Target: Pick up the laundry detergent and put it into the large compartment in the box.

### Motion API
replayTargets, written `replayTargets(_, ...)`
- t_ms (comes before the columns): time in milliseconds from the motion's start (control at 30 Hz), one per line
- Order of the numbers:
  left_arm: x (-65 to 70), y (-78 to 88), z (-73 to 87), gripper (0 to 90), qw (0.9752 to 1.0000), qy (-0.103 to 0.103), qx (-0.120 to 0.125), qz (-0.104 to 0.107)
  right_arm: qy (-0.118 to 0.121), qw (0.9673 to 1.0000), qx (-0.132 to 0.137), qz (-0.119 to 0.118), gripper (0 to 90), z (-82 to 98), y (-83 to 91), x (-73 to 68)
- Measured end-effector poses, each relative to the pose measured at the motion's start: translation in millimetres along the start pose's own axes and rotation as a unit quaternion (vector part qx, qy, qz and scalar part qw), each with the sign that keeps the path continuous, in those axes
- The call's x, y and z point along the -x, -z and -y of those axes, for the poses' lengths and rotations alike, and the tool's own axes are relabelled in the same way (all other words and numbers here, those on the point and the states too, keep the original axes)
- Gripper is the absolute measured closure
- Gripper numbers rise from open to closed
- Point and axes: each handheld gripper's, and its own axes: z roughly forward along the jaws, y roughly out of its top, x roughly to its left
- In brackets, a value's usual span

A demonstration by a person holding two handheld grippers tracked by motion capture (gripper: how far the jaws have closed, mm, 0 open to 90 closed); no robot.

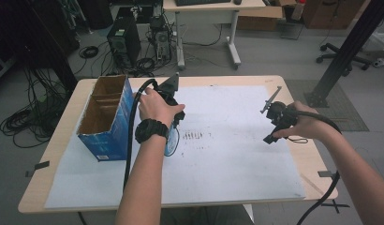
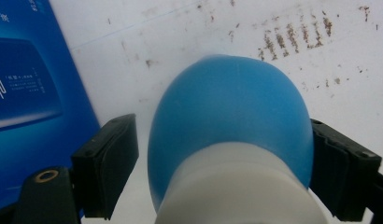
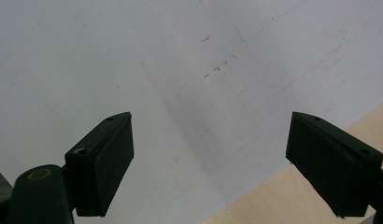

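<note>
A: What's the bench like?
B: Light wood with rounded corners, mostly covered by a white sheet scuffed with dark marks near the middle. An open blue box stands at its left.
A: And the bulb?
B: The blue-and-white bulb lies on the sheet just beside the box, between the left claw's jaws; one pad touches it, the other stands a little off.
A: The right claw?
B: Wide, holding nothing, over the sheet near the bench's right edge.
A: The room?
B: Grey floor, computer towers, cable tangles, a desk beyond.
</note>
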Motion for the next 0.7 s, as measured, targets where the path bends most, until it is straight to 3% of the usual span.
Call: replayTargets(700,-0.6,-2.8,-1.2,32.7,0.9998,0.011,-0.013,0.010,-0.001,1.0000,-0.002,-0.001,15.1,0.5,-1.5,-0.3)
